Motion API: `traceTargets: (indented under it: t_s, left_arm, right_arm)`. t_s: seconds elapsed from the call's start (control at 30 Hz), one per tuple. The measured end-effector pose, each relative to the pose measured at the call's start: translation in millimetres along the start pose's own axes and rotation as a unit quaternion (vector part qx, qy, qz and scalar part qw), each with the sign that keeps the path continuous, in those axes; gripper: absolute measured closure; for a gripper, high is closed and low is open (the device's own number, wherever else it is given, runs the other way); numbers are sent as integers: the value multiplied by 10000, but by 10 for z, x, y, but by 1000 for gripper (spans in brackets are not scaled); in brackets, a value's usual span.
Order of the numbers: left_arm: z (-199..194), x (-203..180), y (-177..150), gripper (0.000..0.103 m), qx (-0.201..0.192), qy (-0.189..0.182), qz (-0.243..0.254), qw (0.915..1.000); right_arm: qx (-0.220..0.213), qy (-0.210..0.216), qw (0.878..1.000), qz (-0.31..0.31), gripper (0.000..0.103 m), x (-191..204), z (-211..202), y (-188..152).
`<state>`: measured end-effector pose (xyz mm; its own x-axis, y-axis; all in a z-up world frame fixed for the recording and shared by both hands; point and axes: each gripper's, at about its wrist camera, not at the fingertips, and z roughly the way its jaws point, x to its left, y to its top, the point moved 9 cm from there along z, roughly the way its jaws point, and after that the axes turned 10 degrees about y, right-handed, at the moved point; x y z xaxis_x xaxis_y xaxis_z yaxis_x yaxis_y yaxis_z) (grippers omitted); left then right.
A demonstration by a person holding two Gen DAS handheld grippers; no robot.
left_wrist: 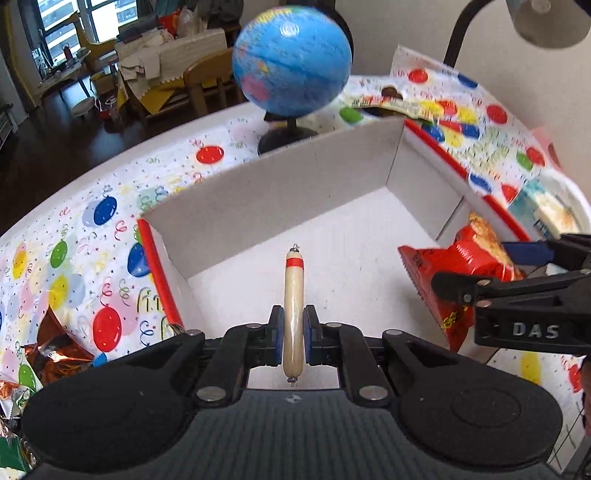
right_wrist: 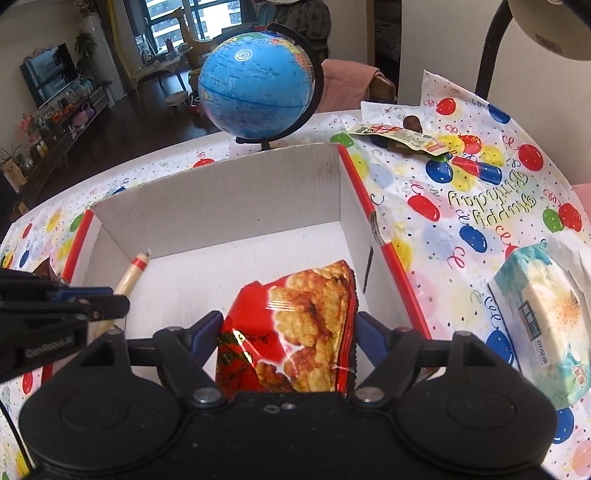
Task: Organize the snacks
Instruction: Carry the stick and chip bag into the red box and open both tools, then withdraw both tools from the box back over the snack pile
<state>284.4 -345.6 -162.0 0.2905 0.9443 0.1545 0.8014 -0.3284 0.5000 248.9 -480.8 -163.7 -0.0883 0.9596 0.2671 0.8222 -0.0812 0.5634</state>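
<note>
A white cardboard box (left_wrist: 258, 192) with red edges stands open on the balloon tablecloth; it also shows in the right wrist view (right_wrist: 221, 199). My left gripper (left_wrist: 293, 321) is shut on a pale sausage stick (left_wrist: 293, 295) with a red band, held over the box floor. The sausage also shows in the right wrist view (right_wrist: 133, 275). My right gripper (right_wrist: 286, 332) is shut on a red cracker bag (right_wrist: 295, 332), held over the box's right side. The bag also shows in the left wrist view (left_wrist: 458, 266).
A blue globe (right_wrist: 255, 85) stands behind the box. A snack packet (right_wrist: 399, 138) lies at the back right. A tissue pack (right_wrist: 546, 314) lies to the right. Shiny foil wrappers (left_wrist: 48, 350) lie left of the box. A lamp (right_wrist: 546, 26) hangs overhead.
</note>
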Motion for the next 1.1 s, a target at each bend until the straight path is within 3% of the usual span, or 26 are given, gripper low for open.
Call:
traceTargets:
  t_s: [0.33, 0.43, 0.5, 0.57, 0.67, 0.77, 1.1]
  left_arm:
    - [2, -57, -49, 92, 69, -150, -15, 9999]
    - [-51, -40, -49, 80, 36, -216, -88, 9997]
    - [-97, -20, -57, 59, 2, -263, -149, 9995]
    - [-169, 6, -59, 48, -77, -345, -229, 9991]
    - [-288, 35, -71, 44, -138, -464, -301, 9984]
    - [-410, 113, -94, 29, -232, -486, -388, 9978]
    - [-857, 614, -319, 28, -515, -862, -1008, 9898]
  right_arm:
    - [-177, 94, 9998, -53, 16, -7, -137, 27]
    - [-233, 127, 9996, -83, 16, 23, -211, 26]
    - [-264, 139, 9995, -102, 16, 48, -261, 21]
    - [-310, 169, 9993, -121, 15, 86, -324, 25]
    - [-395, 182, 9989, -158, 14, 153, -414, 35]
    - [-468, 189, 9985, -193, 13, 253, -506, 34]
    - [-752, 274, 9962, -352, 11, 740, -813, 37]
